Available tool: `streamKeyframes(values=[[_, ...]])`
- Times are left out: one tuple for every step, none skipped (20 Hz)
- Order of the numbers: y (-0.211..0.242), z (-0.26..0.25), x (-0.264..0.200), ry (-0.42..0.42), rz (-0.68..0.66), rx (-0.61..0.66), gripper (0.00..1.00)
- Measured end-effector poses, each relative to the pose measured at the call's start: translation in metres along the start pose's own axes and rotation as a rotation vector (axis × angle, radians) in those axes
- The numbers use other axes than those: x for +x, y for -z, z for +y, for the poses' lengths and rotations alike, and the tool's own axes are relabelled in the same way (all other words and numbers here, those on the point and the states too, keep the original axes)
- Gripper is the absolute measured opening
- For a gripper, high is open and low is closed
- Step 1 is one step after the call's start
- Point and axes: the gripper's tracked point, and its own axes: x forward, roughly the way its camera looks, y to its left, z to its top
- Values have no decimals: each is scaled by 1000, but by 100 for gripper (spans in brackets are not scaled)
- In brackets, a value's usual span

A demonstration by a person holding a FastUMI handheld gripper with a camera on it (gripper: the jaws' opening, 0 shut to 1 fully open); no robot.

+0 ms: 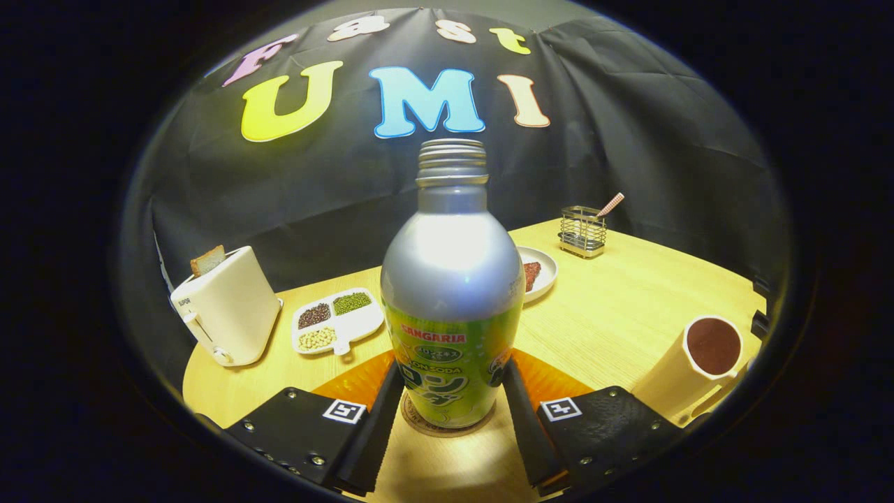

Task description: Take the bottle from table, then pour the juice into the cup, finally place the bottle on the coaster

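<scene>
A silver bottle with a green label and an open threaded neck stands upright on a round brown coaster. My gripper has one finger on each side of the bottle's lower body, and both press against the label. A cream cup holding dark red juice stands on the table to the right of the fingers, well apart from the bottle.
An orange mat lies under the coaster on the wooden table. A white toaster with a bread slice stands far left, beside a divided tray of beans. Beyond the bottle are a white plate and a wire holder.
</scene>
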Motion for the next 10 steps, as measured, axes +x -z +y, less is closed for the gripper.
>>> streamKeyframes(values=[[-1, 1, 4, -7, -5, 2, 76], [-1, 1, 7, -10, -6, 9, 76], [1, 1, 11, -9, -5, 12, 77], [1, 2, 13, -11, -6, 14, 77], [2, 2, 16, -12, -8, 10, 77], [3, 3, 18, -17, -8, 4, 77], [6, 4, 20, -24, -6, -6, 77], [9, 5, 21, -27, 1, -20, 77], [13, 6, 23, -33, 4, -35, 77], [14, 7, 23, -37, 9, -46, 78]])
